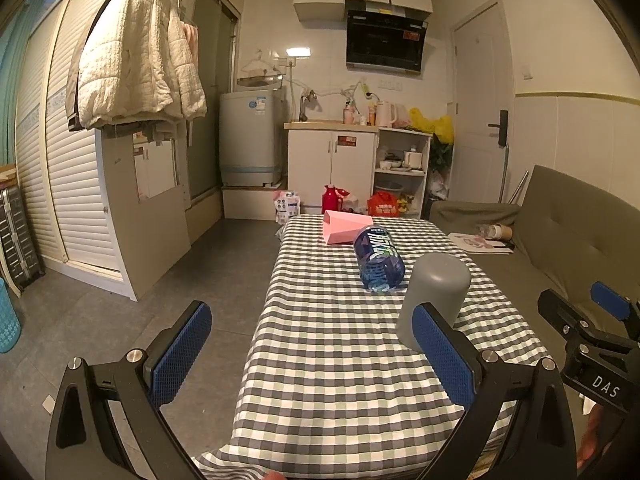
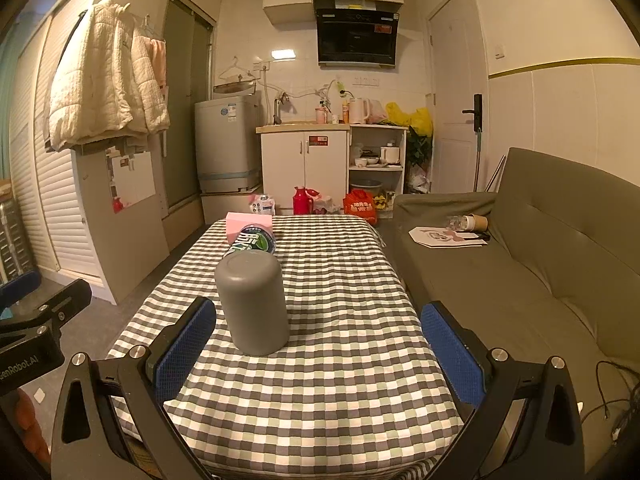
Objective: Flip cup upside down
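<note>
A grey cup (image 2: 254, 302) stands upside down, closed base up, on the checked tablecloth (image 2: 332, 380). In the left wrist view the cup (image 1: 438, 292) shows behind my left gripper's right finger. My right gripper (image 2: 318, 350) is open and empty, with the cup just ahead of its left finger and apart from it. My left gripper (image 1: 320, 354) is open and empty at the table's front left corner. The right gripper also shows in the left wrist view (image 1: 600, 332) at the right edge.
A blue water bottle (image 1: 378, 260) lies on its side behind the cup, with a pink box (image 1: 344, 226) beyond it. A grey-green sofa (image 2: 540, 272) runs along the table's right side. The floor (image 1: 180, 280) lies to the left.
</note>
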Motion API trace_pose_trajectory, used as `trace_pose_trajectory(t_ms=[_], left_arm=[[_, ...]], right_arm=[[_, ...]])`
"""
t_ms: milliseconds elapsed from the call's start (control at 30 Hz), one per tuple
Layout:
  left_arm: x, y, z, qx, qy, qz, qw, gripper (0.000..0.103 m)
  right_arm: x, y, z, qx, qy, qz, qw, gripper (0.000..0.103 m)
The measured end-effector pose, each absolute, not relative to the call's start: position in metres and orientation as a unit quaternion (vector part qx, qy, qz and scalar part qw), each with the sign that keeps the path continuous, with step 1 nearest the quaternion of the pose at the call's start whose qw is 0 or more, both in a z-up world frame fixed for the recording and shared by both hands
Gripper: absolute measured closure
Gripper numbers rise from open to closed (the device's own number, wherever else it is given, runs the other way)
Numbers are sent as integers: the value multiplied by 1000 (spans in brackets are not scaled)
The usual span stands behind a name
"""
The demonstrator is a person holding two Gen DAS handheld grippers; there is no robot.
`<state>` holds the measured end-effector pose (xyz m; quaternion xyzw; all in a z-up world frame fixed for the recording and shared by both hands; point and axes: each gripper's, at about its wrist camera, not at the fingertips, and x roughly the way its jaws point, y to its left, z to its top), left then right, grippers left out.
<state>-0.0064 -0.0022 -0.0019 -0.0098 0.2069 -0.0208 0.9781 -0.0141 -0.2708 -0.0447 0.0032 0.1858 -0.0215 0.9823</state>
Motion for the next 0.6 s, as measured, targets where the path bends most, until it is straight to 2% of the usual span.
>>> trace_pose_trajectory(t_ms=[600], left_arm=[[-7, -4, -3, -7, 204, -21, 979, 0]], right_arm=[[-14, -271, -45, 4, 188, -23, 982, 0]])
